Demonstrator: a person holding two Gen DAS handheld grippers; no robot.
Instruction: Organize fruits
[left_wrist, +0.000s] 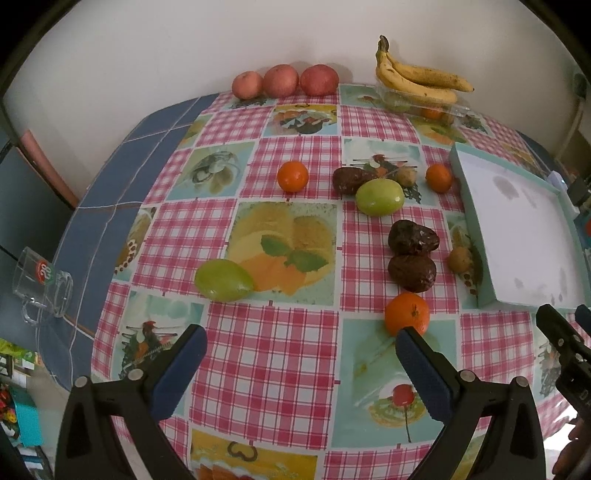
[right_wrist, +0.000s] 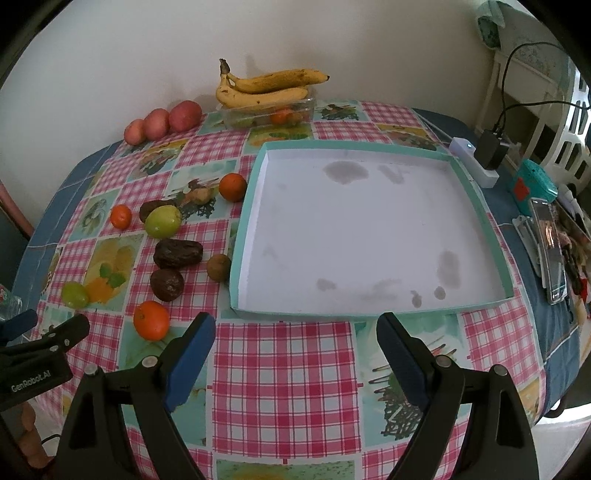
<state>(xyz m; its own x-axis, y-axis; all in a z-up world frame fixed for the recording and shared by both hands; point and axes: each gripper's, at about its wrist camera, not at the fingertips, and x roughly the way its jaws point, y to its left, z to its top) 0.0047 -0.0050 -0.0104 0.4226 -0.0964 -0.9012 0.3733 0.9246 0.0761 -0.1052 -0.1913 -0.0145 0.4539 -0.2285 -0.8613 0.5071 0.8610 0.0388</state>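
Note:
Loose fruits lie on the checked tablecloth: three oranges, the nearest (left_wrist: 407, 313) (right_wrist: 151, 319), two green fruits (left_wrist: 224, 279) (left_wrist: 379, 197), dark brown avocados (left_wrist: 412, 272) (right_wrist: 177, 253) and small brownish fruits (right_wrist: 218, 267). A shallow teal-rimmed white box (right_wrist: 476, 206) (left_wrist: 466, 192) stands empty on the right. My left gripper (left_wrist: 301, 345) is open and empty, just short of the nearest orange. My right gripper (right_wrist: 295, 328) is open and empty before the box's near rim.
Three red apples (left_wrist: 284, 81) line the far wall. Bananas (right_wrist: 266, 86) rest on a clear punnet of fruit at the back. A glass mug (left_wrist: 42, 284) stands at the table's left edge. A charger, phone and clutter (right_wrist: 546, 229) lie right of the box.

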